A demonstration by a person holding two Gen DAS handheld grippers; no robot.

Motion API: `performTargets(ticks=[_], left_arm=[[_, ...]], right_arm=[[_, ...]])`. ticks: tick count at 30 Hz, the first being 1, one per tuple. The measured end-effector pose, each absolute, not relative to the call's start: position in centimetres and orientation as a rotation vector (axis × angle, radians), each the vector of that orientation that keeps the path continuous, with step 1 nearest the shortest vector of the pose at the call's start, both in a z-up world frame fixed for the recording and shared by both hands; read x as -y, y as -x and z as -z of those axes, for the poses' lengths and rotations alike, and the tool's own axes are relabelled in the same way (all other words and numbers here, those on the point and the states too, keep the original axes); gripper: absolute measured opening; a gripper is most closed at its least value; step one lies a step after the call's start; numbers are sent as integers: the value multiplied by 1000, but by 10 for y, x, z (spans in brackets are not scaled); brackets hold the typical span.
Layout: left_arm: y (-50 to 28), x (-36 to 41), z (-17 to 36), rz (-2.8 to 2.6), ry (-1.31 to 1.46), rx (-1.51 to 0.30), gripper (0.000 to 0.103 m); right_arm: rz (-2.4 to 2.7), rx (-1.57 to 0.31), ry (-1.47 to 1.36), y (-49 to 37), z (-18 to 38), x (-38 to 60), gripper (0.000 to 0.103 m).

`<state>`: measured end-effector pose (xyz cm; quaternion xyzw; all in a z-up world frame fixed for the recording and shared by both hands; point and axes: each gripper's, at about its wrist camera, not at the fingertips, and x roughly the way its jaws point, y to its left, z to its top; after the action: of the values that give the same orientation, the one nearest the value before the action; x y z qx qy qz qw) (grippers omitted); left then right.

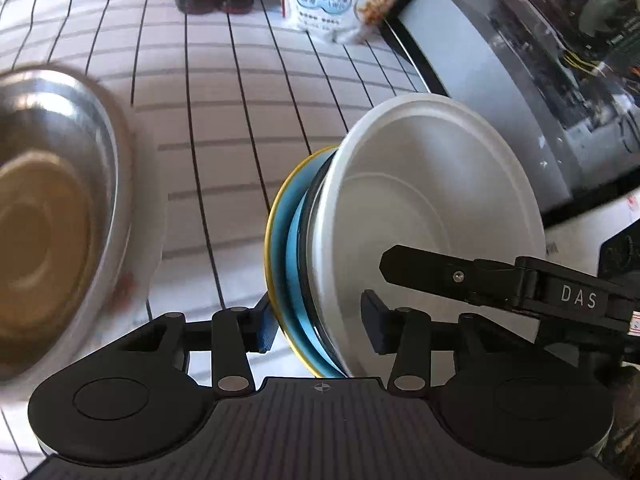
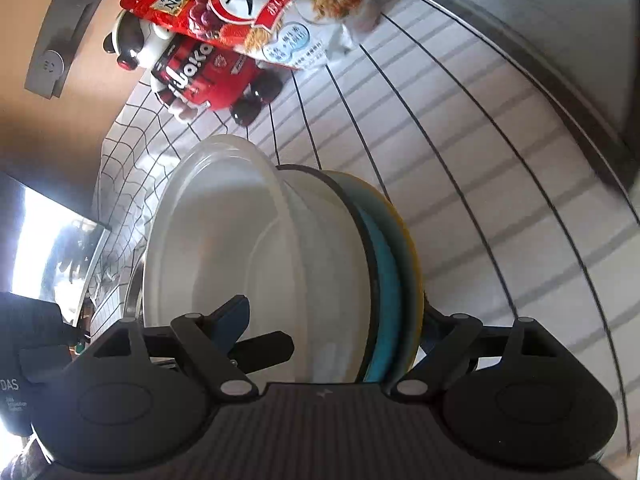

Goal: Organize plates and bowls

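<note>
A stack of dishes is held up off the table: a white bowl (image 1: 420, 184) nested on a dark-rimmed dish and a blue plate (image 1: 294, 264) with a yellow rim. My left gripper (image 1: 320, 320) is shut on the stack, one finger behind the blue plate, one inside the bowl. My right gripper (image 2: 332, 324) is shut on the same stack from the other side; the white bowl (image 2: 256, 232) and blue plate (image 2: 386, 280) sit between its fingers. The right gripper's finger (image 1: 440, 272) shows inside the bowl in the left wrist view.
A steel bowl (image 1: 52, 208) sits on the white grid tablecloth (image 1: 240, 120) at left. A cereal bag (image 2: 260, 4) and a red toy figure (image 2: 212, 76) stand at the far edge. A grey appliance (image 1: 500, 92) borders the right side.
</note>
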<state>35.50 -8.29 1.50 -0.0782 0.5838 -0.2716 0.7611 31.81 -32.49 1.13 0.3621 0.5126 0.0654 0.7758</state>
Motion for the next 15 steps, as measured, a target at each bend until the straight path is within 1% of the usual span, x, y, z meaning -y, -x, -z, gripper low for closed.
performTargets(ticks=[3,4,5,9,11,12,13,15], left_arm=[[-351,76,-13,611,216,-1273,46],[-352,74,-12,611,231,-1276,44],[-354,73,-9,609,251,-1283,43],[-360,71,-4,605,317,-1285,47],[-359,73,-3,596,337,-1283,51],[-358,74,-3,594,343,-1276,55],[-357,76,-4,590,331,-1266,56],[-354,80,-5,578,315,-1246,56]], right_arm=[[-125,-1105,-807,-304,-11,324,85],[-114,-1110,-825,-301,-9,324,85],[-96,-1105,-839,-300,-9,324,85],[-44,-1105,-804,-300,-10,325,86],[-29,-1115,-814,-300,-5,332,90],[-44,-1126,-847,-300,-1,336,91],[-77,-1131,-894,-299,5,341,91],[-169,-1124,-972,-299,15,347,98]])
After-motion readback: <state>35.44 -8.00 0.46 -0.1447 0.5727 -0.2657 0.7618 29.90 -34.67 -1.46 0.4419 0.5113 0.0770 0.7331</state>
